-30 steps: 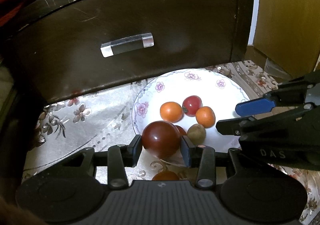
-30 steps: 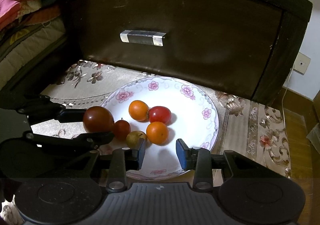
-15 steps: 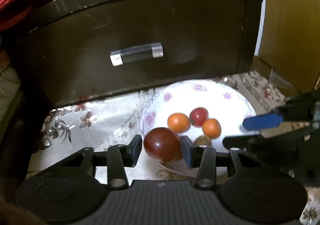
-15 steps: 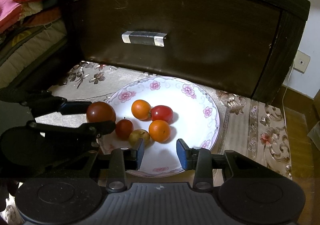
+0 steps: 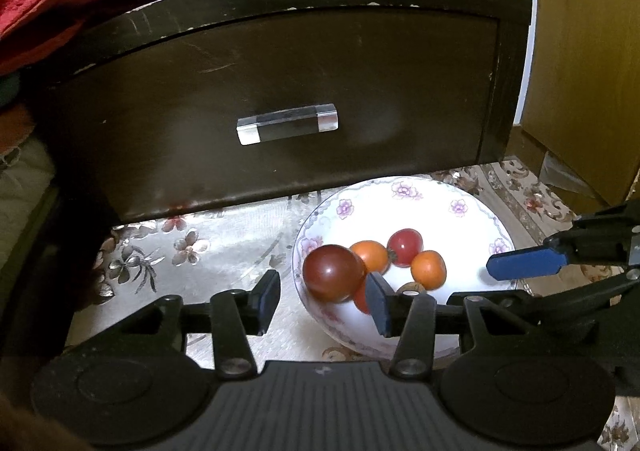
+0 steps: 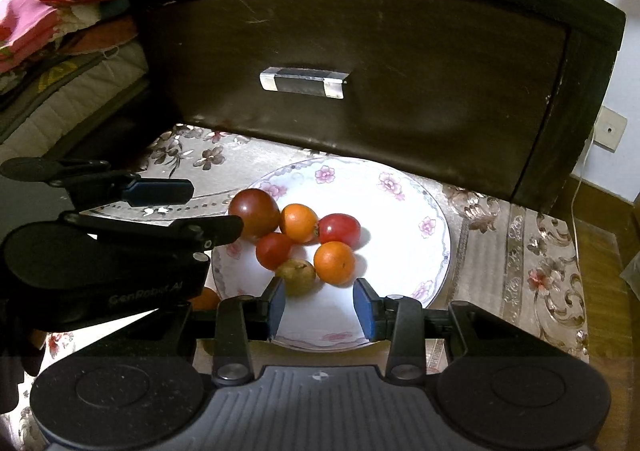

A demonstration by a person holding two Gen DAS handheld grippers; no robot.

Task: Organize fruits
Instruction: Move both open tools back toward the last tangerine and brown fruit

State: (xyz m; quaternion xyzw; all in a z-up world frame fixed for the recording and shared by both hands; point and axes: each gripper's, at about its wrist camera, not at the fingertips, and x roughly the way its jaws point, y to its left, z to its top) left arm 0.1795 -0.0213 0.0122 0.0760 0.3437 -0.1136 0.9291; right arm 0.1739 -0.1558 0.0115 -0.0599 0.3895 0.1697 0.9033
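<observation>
A white floral plate (image 5: 460, 219) (image 6: 400, 211) holds several small fruits: a dark red tomato (image 5: 333, 278) (image 6: 254, 213) at its left rim, two orange fruits (image 6: 298, 223) (image 6: 334, 263), red tomatoes (image 6: 339, 229) (image 6: 273, 250) and a brownish fruit (image 6: 296, 275). My left gripper (image 5: 320, 297) is open; the dark tomato lies free between its fingers, near the right one. My right gripper (image 6: 320, 303) is open and empty over the plate's near edge.
A dark wooden drawer front (image 5: 280, 99) (image 6: 360, 63) with a clear handle (image 5: 287, 123) stands right behind the plate. A floral cloth (image 5: 180, 251) covers the surface. An orange fruit (image 6: 205, 299) lies off the plate, left of my right gripper. Red fabric (image 5: 60, 11) lies behind.
My left gripper has opened and let go of the dark red tomato, which now rests on the plate's left rim. The left gripper has drawn back and left. The right gripper barely moved.
</observation>
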